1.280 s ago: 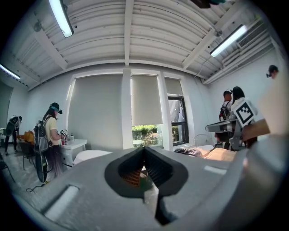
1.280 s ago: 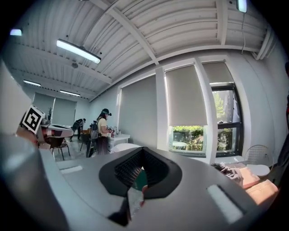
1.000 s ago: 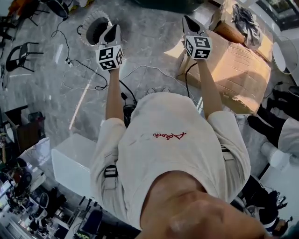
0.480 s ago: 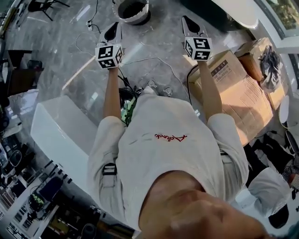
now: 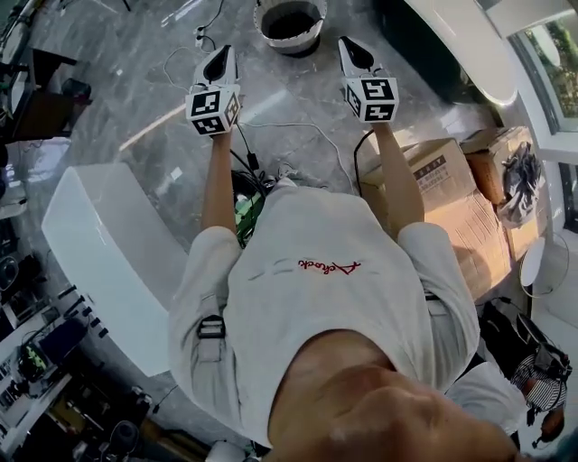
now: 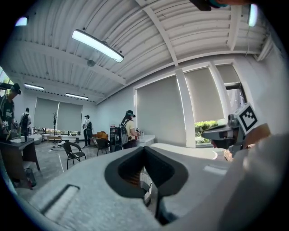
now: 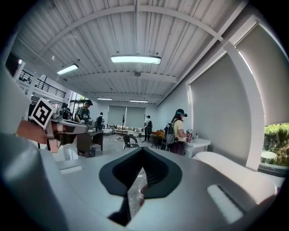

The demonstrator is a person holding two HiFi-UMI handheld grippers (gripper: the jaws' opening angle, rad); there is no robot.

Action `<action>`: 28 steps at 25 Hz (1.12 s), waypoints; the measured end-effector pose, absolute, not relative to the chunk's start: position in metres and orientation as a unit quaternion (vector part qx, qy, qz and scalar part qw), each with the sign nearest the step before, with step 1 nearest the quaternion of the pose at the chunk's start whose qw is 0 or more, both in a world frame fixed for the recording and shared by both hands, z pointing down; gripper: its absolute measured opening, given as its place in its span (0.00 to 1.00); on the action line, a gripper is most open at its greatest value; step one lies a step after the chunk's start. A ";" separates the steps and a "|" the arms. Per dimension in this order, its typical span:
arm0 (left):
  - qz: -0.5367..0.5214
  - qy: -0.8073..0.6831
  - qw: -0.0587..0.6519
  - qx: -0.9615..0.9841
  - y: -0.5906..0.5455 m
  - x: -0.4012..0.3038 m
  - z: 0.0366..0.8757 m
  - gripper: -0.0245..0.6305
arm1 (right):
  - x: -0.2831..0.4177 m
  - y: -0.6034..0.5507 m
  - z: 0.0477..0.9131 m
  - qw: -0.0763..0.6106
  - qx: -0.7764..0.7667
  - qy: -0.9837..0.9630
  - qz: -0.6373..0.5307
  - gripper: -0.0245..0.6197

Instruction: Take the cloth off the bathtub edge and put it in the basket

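My left gripper [image 5: 219,63] and right gripper [image 5: 354,54] are held out side by side at arm's length, both shut with nothing in them. On the grey floor just beyond and between their tips stands the round basket [image 5: 289,23], white-rimmed and dark inside. The white curved bathtub edge [image 5: 465,50] runs along the upper right. No cloth shows on the part of the edge that is in view. Both gripper views point up at the ceiling and across the room. In the left gripper view the closed jaw tips [image 6: 145,151] hold nothing, and the same goes for the right gripper [image 7: 143,151].
Cardboard boxes [image 5: 452,194] lie at my right, one with a dark crumpled bundle [image 5: 522,180] on it. A white block [image 5: 99,244] stands at my left. Cables [image 5: 298,135] trail over the floor ahead. People stand by a counter [image 7: 180,131] across the room.
The view has swung round: the basket moved from the upper left to between the gripper tips, and the bathtub edge came into view at the upper right. Both grippers stayed shut.
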State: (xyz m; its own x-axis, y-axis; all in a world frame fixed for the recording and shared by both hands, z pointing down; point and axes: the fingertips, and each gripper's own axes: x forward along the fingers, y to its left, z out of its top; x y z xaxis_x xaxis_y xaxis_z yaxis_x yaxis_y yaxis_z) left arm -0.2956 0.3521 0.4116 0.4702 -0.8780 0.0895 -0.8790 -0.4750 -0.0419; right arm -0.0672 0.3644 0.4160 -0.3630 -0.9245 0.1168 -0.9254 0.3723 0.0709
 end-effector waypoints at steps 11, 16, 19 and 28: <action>0.039 -0.578 0.009 0.815 0.320 -0.397 0.408 0.04 | -0.177 0.297 0.413 0.073 0.490 -0.869 -0.006 0.05; 0.034 -0.589 0.007 0.807 0.311 -0.429 0.404 0.04 | -0.212 0.276 0.408 0.073 0.475 -0.877 -0.012 0.05; 0.033 -0.593 0.012 0.804 0.307 -0.447 0.408 0.04 | -0.233 0.269 0.410 0.076 0.467 -0.881 -0.013 0.05; 0.031 -0.589 0.024 0.807 0.293 -0.471 0.419 0.04 | -0.264 0.257 0.419 0.090 0.464 -0.881 -0.012 0.05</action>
State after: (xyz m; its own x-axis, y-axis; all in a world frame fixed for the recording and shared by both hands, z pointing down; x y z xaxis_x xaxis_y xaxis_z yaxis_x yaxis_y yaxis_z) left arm -0.4714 0.2933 0.4192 0.3041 -0.9494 0.0787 -0.9524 -0.3048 0.0026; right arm -0.2645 0.2568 0.4189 -0.5523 -0.8205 0.1473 -0.8162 0.5682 0.1047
